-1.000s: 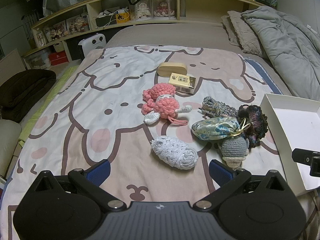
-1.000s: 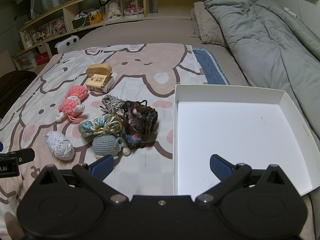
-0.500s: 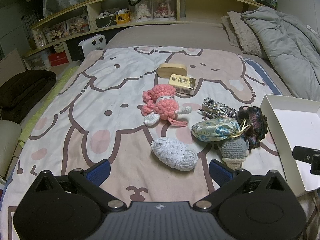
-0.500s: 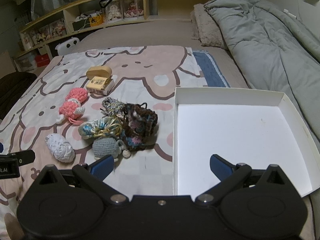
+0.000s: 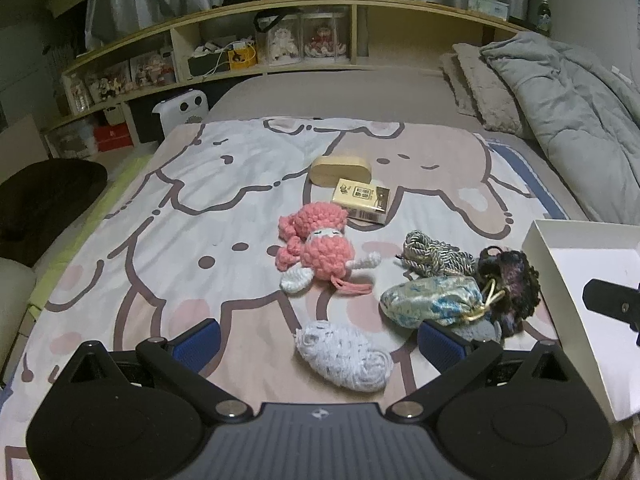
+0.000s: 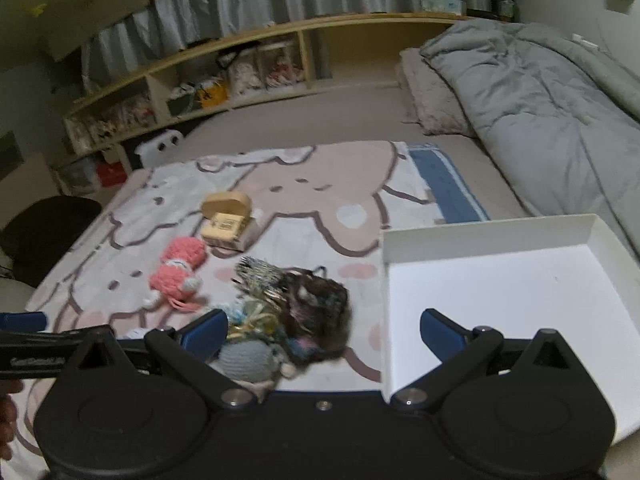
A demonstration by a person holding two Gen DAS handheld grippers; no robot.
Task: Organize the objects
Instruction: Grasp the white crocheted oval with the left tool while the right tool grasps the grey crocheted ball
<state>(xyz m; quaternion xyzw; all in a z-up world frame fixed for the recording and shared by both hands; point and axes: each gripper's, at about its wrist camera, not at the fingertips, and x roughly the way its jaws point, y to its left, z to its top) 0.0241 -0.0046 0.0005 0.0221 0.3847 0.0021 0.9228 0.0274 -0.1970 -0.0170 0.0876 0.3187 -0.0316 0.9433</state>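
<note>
Small items lie clustered on a cartoon-print blanket: a pink crochet doll (image 5: 320, 246), a white crochet pouch (image 5: 346, 362), a blue-patterned silk pouch (image 5: 432, 304), a dark crochet pouch (image 5: 510, 280), a striped rope bundle (image 5: 434, 256), a grey knitted toy (image 6: 246, 362), a yellow card box (image 5: 362, 199) and a wooden case (image 5: 340, 170). My left gripper (image 5: 320, 342) hangs open just above the white pouch. My right gripper (image 6: 322, 332) is open over the dark pouch, beside the empty white tray (image 6: 500, 240).
A grey duvet (image 6: 540, 112) and pillows (image 5: 480, 84) fill the bed's far right. A wooden headboard shelf (image 5: 280, 48) with toys runs along the back. A dark cushion (image 5: 44, 208) lies off the bed's left side.
Both grippers have moved forward and down toward the items. The right wrist view has swung left and is blurred; the grey toy now lies at its left finger.
</note>
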